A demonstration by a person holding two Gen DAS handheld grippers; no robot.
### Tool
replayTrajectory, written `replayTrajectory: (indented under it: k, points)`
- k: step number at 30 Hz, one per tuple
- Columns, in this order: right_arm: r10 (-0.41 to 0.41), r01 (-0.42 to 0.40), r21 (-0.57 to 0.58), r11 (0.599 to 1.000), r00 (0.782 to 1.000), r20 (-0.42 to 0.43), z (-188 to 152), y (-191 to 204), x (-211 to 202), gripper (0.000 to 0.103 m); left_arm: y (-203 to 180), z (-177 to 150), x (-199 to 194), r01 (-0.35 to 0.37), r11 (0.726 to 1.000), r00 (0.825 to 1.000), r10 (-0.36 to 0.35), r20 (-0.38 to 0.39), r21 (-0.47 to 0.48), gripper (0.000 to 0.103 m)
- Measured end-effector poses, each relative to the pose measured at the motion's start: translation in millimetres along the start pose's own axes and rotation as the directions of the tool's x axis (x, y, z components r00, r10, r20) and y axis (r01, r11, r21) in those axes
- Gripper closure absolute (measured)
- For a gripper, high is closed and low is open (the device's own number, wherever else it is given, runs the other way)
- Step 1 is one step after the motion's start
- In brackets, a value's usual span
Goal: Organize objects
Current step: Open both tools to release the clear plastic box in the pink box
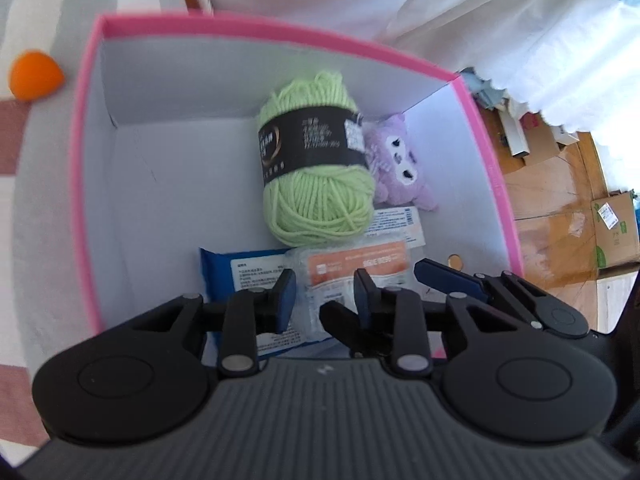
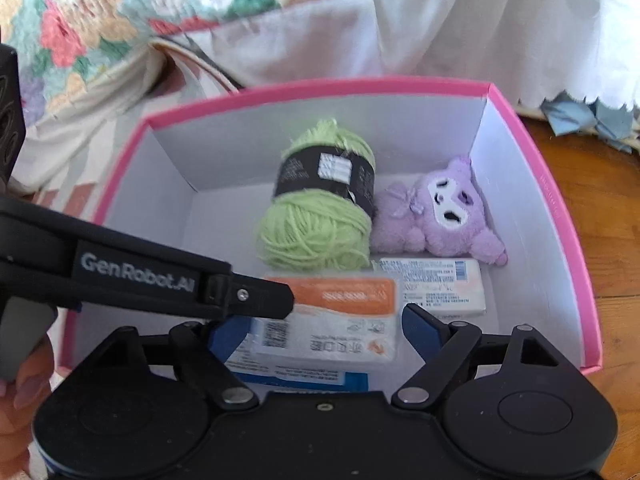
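**Hovering over a pink box of odds and ends**

Both grippers point down into the pink box (image 1: pixel 86 120), whose inside is white.

At the far side, a ball of green yarn (image 1: pixel 316 172) with a black band lies just left of a purple plush toy (image 1: pixel 400 168), which sits in the far right corner; the two touch. Nearer lie three flat packs: a blue pack (image 1: pixel 240 272) at the bottom, a clear packet with an orange label (image 2: pixel 332 300) resting on it, and a white packet (image 2: pixel 436 284) to the right, just beside the toy.

The left gripper (image 1: pixel 325 292) has its jaws narrow, over the left part of the orange-labelled packet; I cannot tell whether its pads touch it. The right gripper (image 2: pixel 324 328) stands wide, one finger on each side of that packet, with a sliver of gap at the right pad.

Outside the box, an orange ball (image 1: pixel 35 76) lies to the left on striped cloth, and a wooden floor (image 1: pixel 552 184) shows to the right.
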State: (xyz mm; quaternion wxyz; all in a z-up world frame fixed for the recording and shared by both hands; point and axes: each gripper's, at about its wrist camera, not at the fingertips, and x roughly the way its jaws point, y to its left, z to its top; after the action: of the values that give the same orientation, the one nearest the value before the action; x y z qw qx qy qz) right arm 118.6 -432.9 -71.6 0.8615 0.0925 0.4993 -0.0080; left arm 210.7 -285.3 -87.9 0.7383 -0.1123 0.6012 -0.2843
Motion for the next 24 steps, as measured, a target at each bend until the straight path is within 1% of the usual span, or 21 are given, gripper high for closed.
replayTrajectory:
  k: [2, 6, 7, 10, 12, 15, 17, 20, 22, 24]
  points:
    - [-0.005, 0.005, -0.02, 1.0, 1.0, 0.026, -0.3, 5.6, -10.1, 0.016, -3.8, -0.4, -14.6, -0.014, 0.999, 1.0, 0.014, 0.015, 0.036, 0.074]
    - [-0.036, 0.041, -0.085, 0.995, 0.997, 0.067, -2.0, 21.9, -32.8, 0.016, -11.3, -5.2, -48.7, -0.06, 0.991, 0.996, 0.052, 0.066, 0.122, 0.071]
    - [-0.036, 0.043, -0.092, 0.995, 0.996, 0.076, -2.7, 25.2, -39.2, 0.016, -12.7, -7.8, -57.4, -0.067, 0.987, 0.995, 0.056, 0.077, 0.144, 0.07]
    - [-0.03, 0.042, -0.115, 0.993, 0.994, 0.103, -7.1, 34.9, -55.8, 0.016, -14.2, -16.4, -82.9, -0.092, 0.978, 0.992, 0.074, 0.102, 0.187, 0.064]
    - [-0.033, 0.047, -0.128, 0.991, 0.993, 0.114, -12.0, 40.8, -65.1, 0.016, -13.2, -23.5, -96.9, -0.113, 0.971, 0.99, 0.092, 0.107, 0.21, 0.064]
    - [-0.036, 0.053, -0.14, 0.989, 0.992, 0.122, -17.9, 50.2, -79.1, 0.016, -9.0, -33.0, -117.2, -0.142, 0.963, 0.987, 0.118, 0.113, 0.23, 0.063]
    - [-0.031, 0.051, -0.156, 0.986, 0.991, 0.128, -20.6, 57.2, -87.2, 0.016, -6.5, -40.1, -128.6, -0.161, 0.96, 0.982, 0.134, 0.13, 0.231, 0.063]
    - [-0.028, 0.05, -0.191, 0.98, 0.992, 0.119, -22.0, 67.0, -99.3, 0.016, -4.6, -48.8, -141.5, -0.166, 0.96, 0.982, 0.14, 0.125, 0.227, 0.062]
    - [-0.024, 0.049, -0.204, 0.978, 0.992, 0.125, -22.4, 73.0, -109.5, 0.016, -5.3, -55.4, -151.6, -0.188, 0.953, 0.978, 0.159, 0.138, 0.236, 0.061]
    - [-0.015, 0.046, -0.215, 0.976, 0.99, 0.141, -23.3, 79.4, -120.7, 0.015, -6.4, -62.2, -162.0, -0.216, 0.944, 0.971, 0.182, 0.153, 0.25, 0.058]
